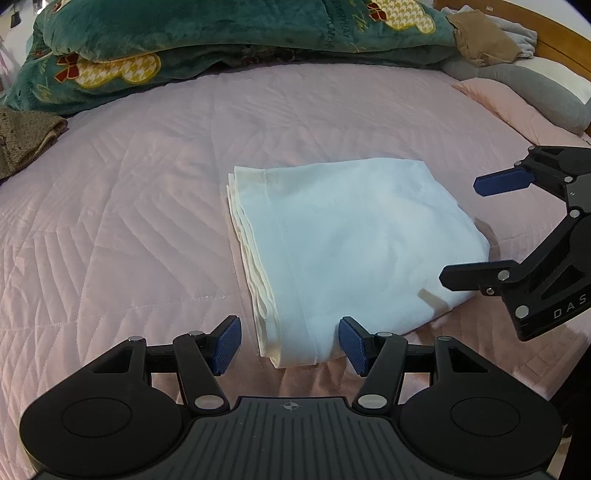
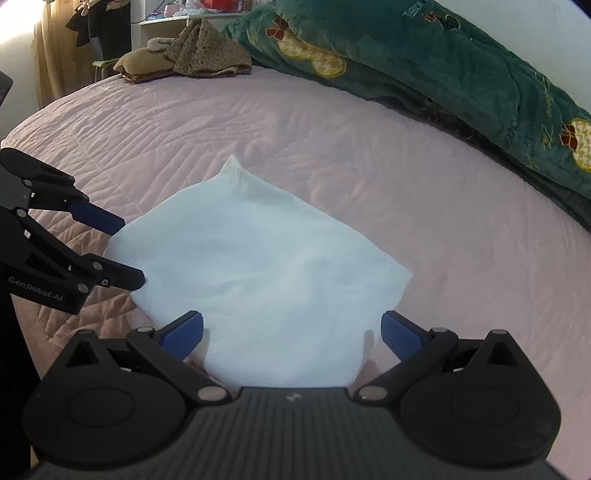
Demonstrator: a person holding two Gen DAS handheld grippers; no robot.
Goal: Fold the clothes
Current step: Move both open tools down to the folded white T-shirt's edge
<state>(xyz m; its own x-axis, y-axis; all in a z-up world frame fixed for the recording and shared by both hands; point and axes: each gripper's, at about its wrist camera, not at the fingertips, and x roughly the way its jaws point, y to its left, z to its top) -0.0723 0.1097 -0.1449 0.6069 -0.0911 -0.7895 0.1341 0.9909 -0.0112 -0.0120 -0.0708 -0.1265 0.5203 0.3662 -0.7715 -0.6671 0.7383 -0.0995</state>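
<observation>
Left wrist: left gripper (image 1: pixel 290 345) spread, right gripper (image 2: pixel 291 334) spread

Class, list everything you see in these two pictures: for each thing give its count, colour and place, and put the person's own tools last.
Folded cloth: one, white, flat in the middle of the bed.
Bedspread: one, pink, quilted, under the cloth.
Plush blanket: one, dark green with yellow figures, heaped along the far side of the bed.
Speckled garment: one, brown, at the bed's far corner.
Tan garment: one, near the headboard.
Pillow: one, grey, beside the tan garment.
Left gripper: one, black with blue pads, jaws apart at the cloth's near corner.
Right gripper: one, black with blue pads, jaws apart over the cloth's edge.
</observation>
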